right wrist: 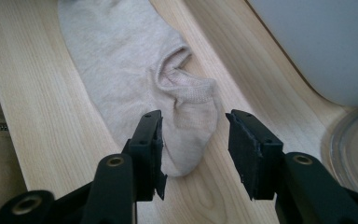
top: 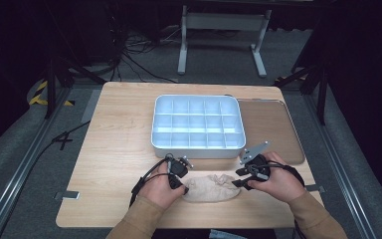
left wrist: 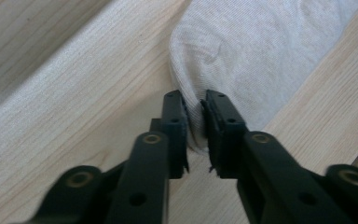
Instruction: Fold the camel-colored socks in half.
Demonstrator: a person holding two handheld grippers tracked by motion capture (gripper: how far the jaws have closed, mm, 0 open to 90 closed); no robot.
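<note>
A: Left gripper (left wrist: 195, 135) has its 2 jaws pinched tight on the sock (left wrist: 256, 56), fabric bunched between the pads!

B: And the right gripper (right wrist: 193, 154)?

A: Jaws spread apart, straddling the sock's other end without pressing it. The compartment tray (top: 197, 122) sits just beyond both, on the table (top: 114, 129).

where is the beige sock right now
In the high view the beige sock lies flat near the table's front edge, between the left gripper and right gripper, in front of the white compartment tray.
</note>
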